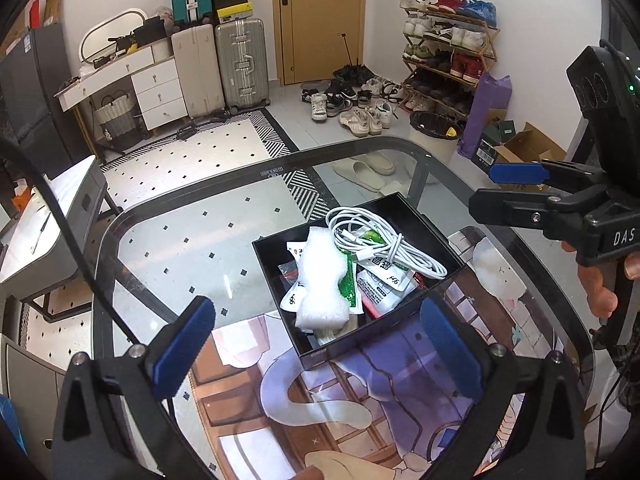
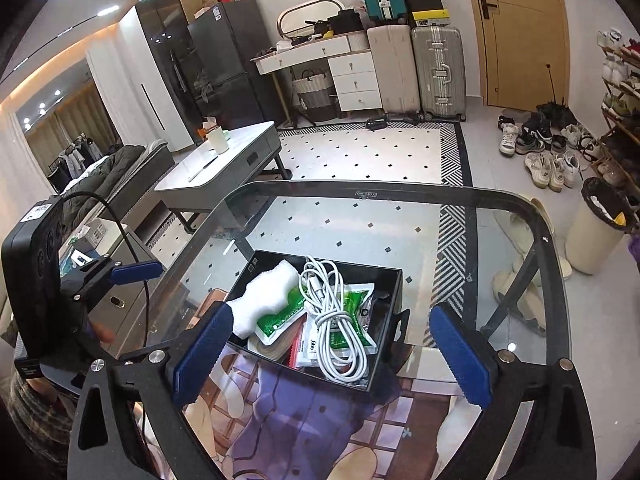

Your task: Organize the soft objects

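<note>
We are looking at a glass table (image 1: pixel 168 248) with a printed mat (image 1: pixel 340 412) lying on its near part, and we are seeing no loose items left on either. A black box (image 1: pixel 440 240) is sitting mid-table, its near corner overlapping the mat's far edge. Everything soft is lying inside the box, so we are judging the sorting as done or nearly done; anything left is probably just tidying the pile or pulling clear.

In the left wrist view the box's long axis is running from near-left to far-right, one corner pointing at us. In the right wrist view it is running roughly left to right, tilting down toward the right.

Inside, going down in size: a white foam sheet (image 2: pixel 264 296) is sitting at the box's left end in the right wrist view, its long axis following the box and its near end hanging over the rim. A coiled white cable (image 2: pixel 336 332) is lying on top of the pile, toward the box's far-right corner in the left wrist view; the coil is running across the box's short way. Green-and-white sachets (image 2: pixel 280 316) are lying flat underneath, overlapping. A small clear bag (image 1: pixel 289 270) is sitting at the left wall.

We are holding the left gripper (image 1: pixel 320 348) released, nothing between its pads, just near of the box. The right gripper (image 2: pixel 332 356) is also released and empty, framing the box's near edge.
</note>
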The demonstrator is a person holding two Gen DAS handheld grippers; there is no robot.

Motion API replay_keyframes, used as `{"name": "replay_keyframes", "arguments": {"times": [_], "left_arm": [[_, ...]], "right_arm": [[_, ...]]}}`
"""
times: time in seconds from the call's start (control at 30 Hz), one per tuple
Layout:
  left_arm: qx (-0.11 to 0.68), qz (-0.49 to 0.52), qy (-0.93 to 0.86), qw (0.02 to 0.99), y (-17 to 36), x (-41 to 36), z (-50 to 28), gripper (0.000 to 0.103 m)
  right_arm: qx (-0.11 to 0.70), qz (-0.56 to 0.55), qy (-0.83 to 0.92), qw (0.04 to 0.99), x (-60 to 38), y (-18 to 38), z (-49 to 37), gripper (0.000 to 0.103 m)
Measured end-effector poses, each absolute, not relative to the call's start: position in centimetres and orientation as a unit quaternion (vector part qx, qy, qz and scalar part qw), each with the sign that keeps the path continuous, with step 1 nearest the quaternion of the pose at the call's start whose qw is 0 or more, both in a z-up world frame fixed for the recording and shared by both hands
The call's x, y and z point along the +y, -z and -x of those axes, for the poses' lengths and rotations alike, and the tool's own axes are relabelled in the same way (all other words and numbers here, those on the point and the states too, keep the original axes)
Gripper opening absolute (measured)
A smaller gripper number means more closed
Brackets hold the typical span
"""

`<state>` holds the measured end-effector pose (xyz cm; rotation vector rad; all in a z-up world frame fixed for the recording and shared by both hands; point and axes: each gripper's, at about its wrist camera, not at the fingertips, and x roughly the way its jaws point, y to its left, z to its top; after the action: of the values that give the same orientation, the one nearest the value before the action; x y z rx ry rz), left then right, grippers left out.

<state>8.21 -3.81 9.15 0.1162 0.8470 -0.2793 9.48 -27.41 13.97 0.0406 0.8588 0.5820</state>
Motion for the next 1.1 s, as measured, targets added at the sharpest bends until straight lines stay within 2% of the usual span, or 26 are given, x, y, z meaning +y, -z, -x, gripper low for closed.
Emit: {"name": "replay_keyframes", "arguments": {"times": [0.6,1.1], "left_arm": [[0.329,0.017,0.093,0.940,-7.8,-1.7,-6.3,0.103],[0.295,0.021,0.083,0.952,-4.9,-1.8,-5.4,0.103]], "right_arm": [[0.339,-0.038,-0.265,0.902,-28.9,-12.2,-6.3,0.100],[0.311,-0.037,-0.238,0.919,-29.7,-8.3,-5.7,0.100]]}}
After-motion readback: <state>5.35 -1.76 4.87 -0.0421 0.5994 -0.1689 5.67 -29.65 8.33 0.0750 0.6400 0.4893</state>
